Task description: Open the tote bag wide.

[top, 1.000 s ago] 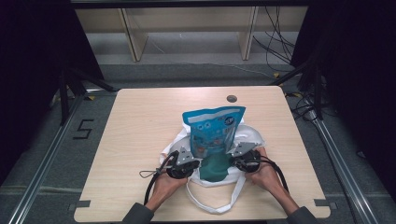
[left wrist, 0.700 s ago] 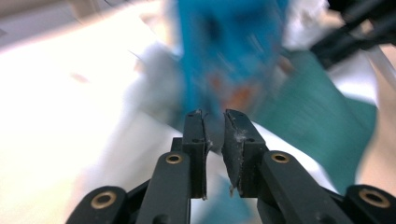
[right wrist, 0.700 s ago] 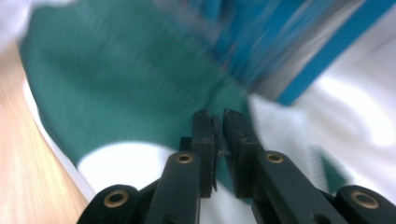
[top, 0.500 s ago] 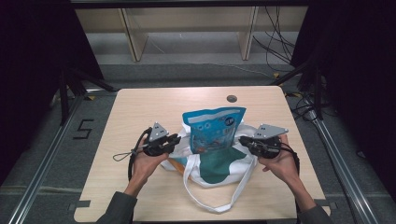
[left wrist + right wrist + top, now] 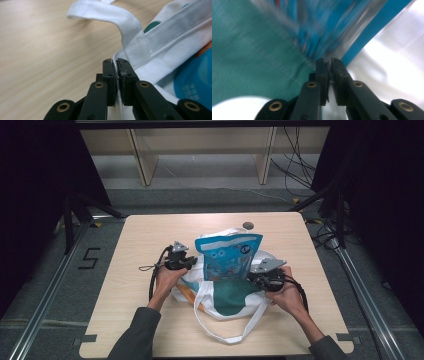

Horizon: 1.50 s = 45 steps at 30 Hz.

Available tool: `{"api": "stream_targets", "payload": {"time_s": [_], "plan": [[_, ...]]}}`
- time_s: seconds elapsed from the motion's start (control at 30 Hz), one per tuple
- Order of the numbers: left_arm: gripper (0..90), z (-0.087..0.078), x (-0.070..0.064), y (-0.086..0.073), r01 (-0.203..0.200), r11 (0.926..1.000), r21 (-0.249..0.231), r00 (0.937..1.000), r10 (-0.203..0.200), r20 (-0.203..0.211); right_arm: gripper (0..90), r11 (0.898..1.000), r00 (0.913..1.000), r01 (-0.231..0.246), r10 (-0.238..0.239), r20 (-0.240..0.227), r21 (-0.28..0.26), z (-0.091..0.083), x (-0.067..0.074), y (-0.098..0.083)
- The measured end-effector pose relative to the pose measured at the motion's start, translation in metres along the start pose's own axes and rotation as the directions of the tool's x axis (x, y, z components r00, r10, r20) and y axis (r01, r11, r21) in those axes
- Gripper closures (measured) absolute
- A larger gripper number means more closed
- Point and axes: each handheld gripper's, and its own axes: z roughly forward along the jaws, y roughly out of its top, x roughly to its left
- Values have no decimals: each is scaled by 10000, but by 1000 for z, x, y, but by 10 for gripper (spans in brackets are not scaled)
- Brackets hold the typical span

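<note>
Left of the pouch (image 5: 228, 256), the left gripper (image 5: 117, 65) has its jaws nearly together, pinching the white rim of the bag (image 5: 231, 296); they have just been closing. The blue pouch stands upright in the bag's mouth, near the middle of the table (image 5: 135, 245). Right of the pouch, the right gripper (image 5: 329, 65) has also just been closing and pinches the bag's cloth against the pouch's edge.

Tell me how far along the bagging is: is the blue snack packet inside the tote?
Partly. Done: the blue packet stands in the mouth of the white tote bag, its upper part above the rim. In hand: the left gripper pinches the bag's white rim, and the right gripper is shut on fabric at the other side. Left: probably drawing the bag up around the packet.
</note>
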Motion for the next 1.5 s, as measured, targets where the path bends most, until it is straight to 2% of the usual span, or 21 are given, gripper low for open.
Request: {"api": "stream_targets", "payload": {"time_s": [0.1, 0.17, 0.27, 0.43, 0.5, 0.6, 0.67, 0.73, 0.77, 0.8, 0.83, 0.9, 0.97, 1.03, 1.07, 1.1, 1.17, 1.3, 1.37, 1.4, 1.5], "plan": [[850, 9, 0, -9, 13, 9997, 248, 10000, -12, -48, 875, 9969, 9999, 125, -120, -79, 771, 20, 8, -15], [851, 8, -1, -8, 58, 9996, 289, 10000, -57, -53, 881, 9957, 9996, 239, -225, -164, 894, 23, 11, -16], [838, 1, -5, -5, -317, 9989, 336, 9987, 330, -388, 881, 9940, 9991, 414, -399, -174, 1015, 22, 14, -15], [756, -23, -11, 5, 179, 9962, -848, 9994, -204, -286, 836, 9998, 9992, -108, 113, -371, 136, 2, 4, -7], [755, -34, -16, 10, 341, 9904, -1337, 9991, -372, -208, 835, 9986, 9997, -211, 203, -168, -482, -13, -2, 0], [761, -56, -28, 13, 122, 9872, -1589, 9999, -134, -65, 830, 9899, 9984, -488, 523, 226, -1333, -36, -16, 8], [766, -68, -37, 10, -399, 9879, -1496, 9992, 381, -154, 828, 9842, 9919, -660, 826, 963, -1642, -48, -31, 10], [775, -74, -46, 0, -339, 9908, -1310, 9993, 356, 105, 814, 9837, 9809, -849, 1104, 1601, -1584, -52, -45, 9], [781, -74, -49, -3, -355, 9906, -1323, 9992, 376, 132, 793, 9811, 9688, -1016, 1352, 2076, -1646, -50, -55, 5], [782, -75, -51, -8, -502, 9931, -1059, 9984, 525, 193, 784, 9800, 9639, -1204, 1536, 2176, -1583, -48, -60, 3], [782, -74, -55, -12, -254, 9939, -1078, 9992, 285, 272, 785, 9778, 9611, -1497, 1787, 2108, -1464, -44, -65, -1], [793, -72, -61, -19, -209, 9953, -947, 9988, 249, 419, 791, 9757, 9595, -1800, 2021, 1963, -1248, -32, -71, -9], [809, -70, -65, -25, -545, 9961, -689, 9973, 577, 449, 802, 9748, 9640, -2064, 2174, 1534, -842, -20, -74, -16], [827, -64, -67, -32, -935, 9947, -421, 9939, 957, 542, 861, 9850, 9679, -1717, 1715, 1838, -149, -7, -74, -25], [842, -58, -70, -40, -863, 9961, -181, 9950, 871, 486, 874, 9838, 9681, -1763, 1676, 1862, 313, 0, -74, -29], [853, -54, -70, -44, -1203, 9927, 92, 9914, 1197, 519, 876, 9813, 9682, -1825, 1684, 1851, 616, 9, -74, -36], [874, -42, -72, -57, -1272, 9914, 322, 9911, 1258, 435, 879, 9802, 9698, -1841, 1690, 1757, 732, 16, -75, -42], [880, -43, -73, -53, -1516, 9871, 510, 9881, 1500, 346, 878, 9798, 9712, -1774, 1591, 1774, 923, 19, -74, -40], [876, -45, -73, -52, -1437, 9886, 442, 9892, 1422, 345, 876, 9790, 9680, -1877, 1707, 1842, 792, 20, -74, -41], [846, -51, -71, -48, -1142, 9934, -121, 9932, 1144, 217, 860, 9773, 9660, -1957, 1777, 1875, 818, 18, -73, -39], [824, -67, -64, -37, -938, 9928, -745, 9955, 944, 45, 811, 9796, 9620, -1962, 1835, 2024, 443, 11, -74, -35]]}}
